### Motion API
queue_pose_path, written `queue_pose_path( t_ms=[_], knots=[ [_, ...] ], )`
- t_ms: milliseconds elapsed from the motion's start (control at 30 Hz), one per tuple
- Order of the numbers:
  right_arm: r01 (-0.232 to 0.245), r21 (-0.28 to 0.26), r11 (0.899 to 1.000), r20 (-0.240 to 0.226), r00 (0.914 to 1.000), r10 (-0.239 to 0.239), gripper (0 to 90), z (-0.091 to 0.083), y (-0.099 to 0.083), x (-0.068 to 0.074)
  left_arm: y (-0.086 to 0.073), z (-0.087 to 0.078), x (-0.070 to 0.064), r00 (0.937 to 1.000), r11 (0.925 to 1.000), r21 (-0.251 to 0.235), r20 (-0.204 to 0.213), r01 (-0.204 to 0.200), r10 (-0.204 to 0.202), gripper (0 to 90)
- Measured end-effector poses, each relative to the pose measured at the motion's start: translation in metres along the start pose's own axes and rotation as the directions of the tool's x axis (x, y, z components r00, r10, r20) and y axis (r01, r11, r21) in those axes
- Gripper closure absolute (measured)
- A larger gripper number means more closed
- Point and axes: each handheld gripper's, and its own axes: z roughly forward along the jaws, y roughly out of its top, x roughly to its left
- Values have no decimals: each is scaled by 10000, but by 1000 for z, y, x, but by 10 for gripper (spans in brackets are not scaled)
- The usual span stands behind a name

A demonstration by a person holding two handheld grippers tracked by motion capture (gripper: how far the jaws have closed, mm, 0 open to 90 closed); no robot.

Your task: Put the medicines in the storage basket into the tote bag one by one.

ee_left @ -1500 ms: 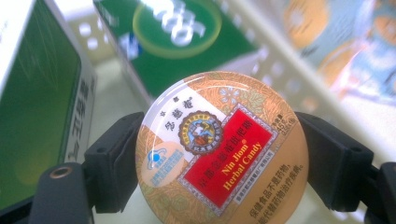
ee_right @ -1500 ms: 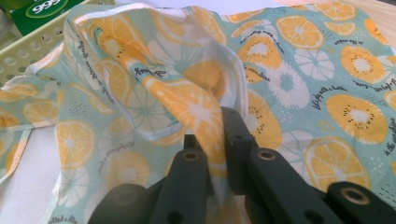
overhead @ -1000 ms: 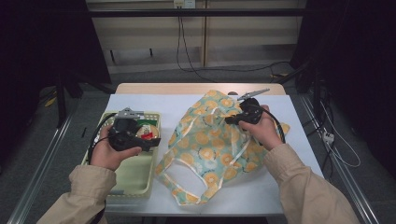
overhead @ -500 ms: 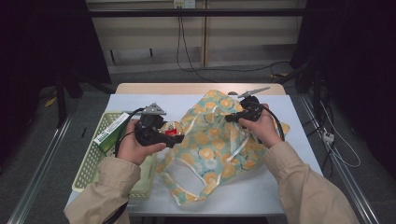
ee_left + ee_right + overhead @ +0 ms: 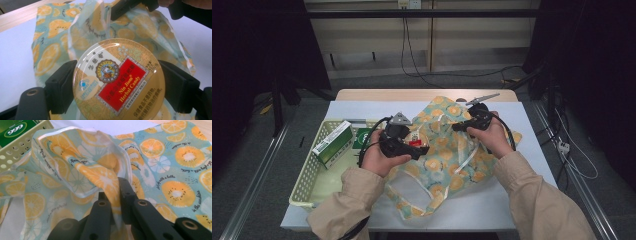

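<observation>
the left gripper [image 5: 411,145] has its fingers [image 5: 61,86] clamped on the round herbal candy tin [image 5: 118,80], which has travelled from over the green basket [image 5: 307,180] a second ago to above the orange-print bag [image 5: 447,160] on the counter [image 5: 522,200]. the right gripper [image 5: 115,192] stays pinched on the bag's rim fabric, holding it raised. a green box [image 5: 333,142] lies in the basket.

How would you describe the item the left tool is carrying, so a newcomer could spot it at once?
Start at the white table, with its citrus-print fabric bag in the middle. Over the bag's left edge, the left tool grips a round candy tin by its sides. Its gold lid with a red label reading Nin Jiom Herbal Candy sets it apart from the green boxes in the pale basket.
</observation>
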Motion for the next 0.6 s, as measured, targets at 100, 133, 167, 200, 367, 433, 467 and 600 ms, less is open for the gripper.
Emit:
queue_pose_path(
  t_ms=[100,133,167,200,367,433,467,600],
  knots=[
    [17,23,10000,-11,10000,-17,879,0,0,0,0,6,-1,10000,10000,30,-11,33,-33,206],
    [22,27,10000,-9,10000,-22,878,0,0,0,-1,8,-1,10000,10000,26,-10,68,-68,206],
    [18,16,10000,-13,10000,-18,879,0,0,0,-1,10,-1,10000,10000,48,-36,44,-44,206],
    [21,13,10000,-18,10000,-21,878,0,0,0,-2,13,-2,9999,10000,36,-70,77,-77,206],
    [19,-30,10000,17,10000,-19,879,-1,-1,-2,-3,22,-5,9997,10000,22,-259,20,-20,206],
    [-27,-54,10000,-2,10000,27,878,-1,-1,-2,-3,26,-6,10000,10000,-28,-71,-9,8,206],
    [-29,-51,10000,-21,10000,29,878,-1,-1,-2,-3,28,-7,10000,10000,23,-98,5,-5,206],
    [-27,-74,10000,-30,10000,27,879,-2,0,-1,-3,36,-8,10000,10000,71,-66,-12,12,206]
  ],
)
